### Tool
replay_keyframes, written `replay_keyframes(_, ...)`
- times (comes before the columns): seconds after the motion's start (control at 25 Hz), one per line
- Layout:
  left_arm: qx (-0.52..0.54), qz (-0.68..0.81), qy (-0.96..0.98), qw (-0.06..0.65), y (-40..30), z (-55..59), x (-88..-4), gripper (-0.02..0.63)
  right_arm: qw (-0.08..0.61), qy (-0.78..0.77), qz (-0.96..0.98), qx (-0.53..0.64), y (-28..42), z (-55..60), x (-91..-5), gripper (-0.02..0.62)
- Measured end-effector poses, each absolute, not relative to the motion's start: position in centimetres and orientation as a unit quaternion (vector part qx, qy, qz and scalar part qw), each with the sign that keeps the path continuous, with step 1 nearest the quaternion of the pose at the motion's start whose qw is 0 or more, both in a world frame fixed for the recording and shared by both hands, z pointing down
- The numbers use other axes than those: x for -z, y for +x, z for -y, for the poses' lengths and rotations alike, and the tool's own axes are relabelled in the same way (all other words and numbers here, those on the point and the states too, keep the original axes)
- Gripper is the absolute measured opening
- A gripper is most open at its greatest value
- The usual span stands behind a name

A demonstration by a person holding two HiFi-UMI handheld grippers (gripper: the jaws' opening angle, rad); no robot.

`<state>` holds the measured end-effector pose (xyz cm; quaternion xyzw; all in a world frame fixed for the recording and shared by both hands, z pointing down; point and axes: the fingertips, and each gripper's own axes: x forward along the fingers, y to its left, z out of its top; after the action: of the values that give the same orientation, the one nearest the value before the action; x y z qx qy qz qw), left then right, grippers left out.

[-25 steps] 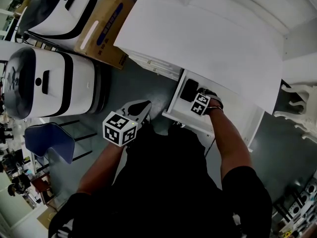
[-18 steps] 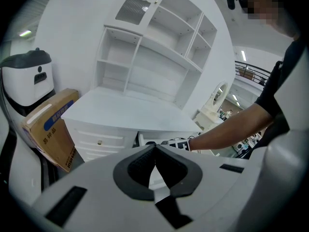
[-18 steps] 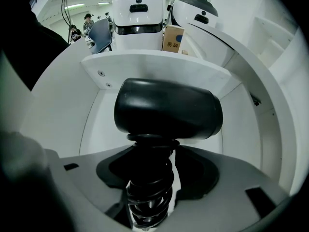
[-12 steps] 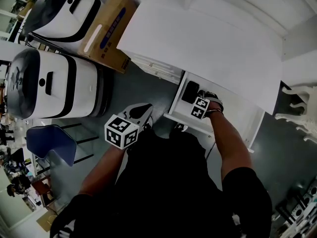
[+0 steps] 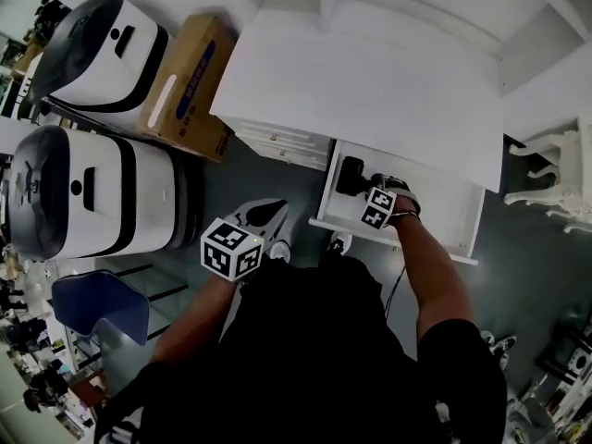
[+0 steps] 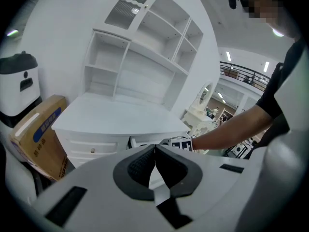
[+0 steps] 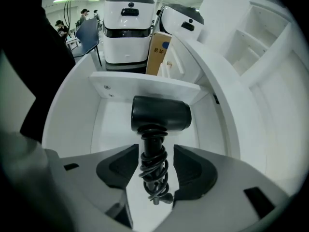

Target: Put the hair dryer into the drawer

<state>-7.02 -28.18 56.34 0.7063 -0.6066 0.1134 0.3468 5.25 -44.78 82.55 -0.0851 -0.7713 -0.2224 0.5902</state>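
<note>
The black hair dryer (image 7: 161,113) lies inside the open white drawer (image 7: 145,84), its cord wound round the handle. My right gripper (image 7: 154,170) stands open, one jaw on either side of the handle, with small gaps to the cord. In the head view the hair dryer (image 5: 350,175) rests at the left end of the drawer (image 5: 444,213), and the right gripper (image 5: 363,191) is just behind it. My left gripper (image 6: 155,151) is shut and empty, held low in front of the desk. It hangs over the floor as the left gripper (image 5: 265,216) in the head view.
The white desk top (image 5: 370,91) overhangs the drawer, with shelves (image 6: 145,57) above it. A cardboard box (image 5: 185,77) and two white machines (image 5: 92,192) stand to the left. A blue chair (image 5: 97,299) is at lower left and a white chair (image 5: 555,174) at right.
The head view has shifted slightly. The right gripper has drawn back a little from the hair dryer in the drawer. The left gripper stays shut in about the same place.
</note>
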Motion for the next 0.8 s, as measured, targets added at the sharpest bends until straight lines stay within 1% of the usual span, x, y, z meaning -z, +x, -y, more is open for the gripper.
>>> replay_keyframes(0.16, -0.116, 0.585, 0.731, 0.333, -7.6, 27.7, -55.3, 0.011, 0.584, -0.035, 0.787, 0.196, 5.7, 43.5, -80.1, 0.229)
replay_keyframes(0.32, -0.115, 0.569, 0.748, 0.321, -8.4, 26.8, -54.6, 0.011, 0.563, 0.026, 0.812, 0.152, 5.5, 42.2, -77.1, 0.229)
replay_keyframes(0.44, -0.112, 0.556, 0.761, 0.315, -8.6, 25.8, -54.4, 0.011, 0.531, 0.074, 0.837, 0.11, 5.0, 41.0, -74.0, 0.229)
replay_keyframes(0.56, -0.112, 0.541, 0.774, 0.31, -8.6, 24.4, -54.3, 0.011, 0.485, 0.115, 0.865, 0.056, 4.5, 39.1, -70.5, 0.219)
replay_keyframes(0.6, -0.112, 0.537, 0.777, 0.309, -8.7, 23.9, -54.3, 0.011, 0.465, 0.13, 0.875, 0.037, 4.3, 38.2, -69.2, 0.198)
replay_keyframes(0.76, -0.112, 0.521, 0.79, 0.303, -9.2, 22.0, -54.2, 0.011, 0.37, 0.184, 0.909, -0.048, 3.2, 34.3, -64.1, 0.061)
replay_keyframes(0.8, -0.111, 0.516, 0.794, 0.302, -9.3, 21.6, -54.1, 0.011, 0.345, 0.192, 0.916, -0.069, 2.9, 33.2, -62.7, 0.051)
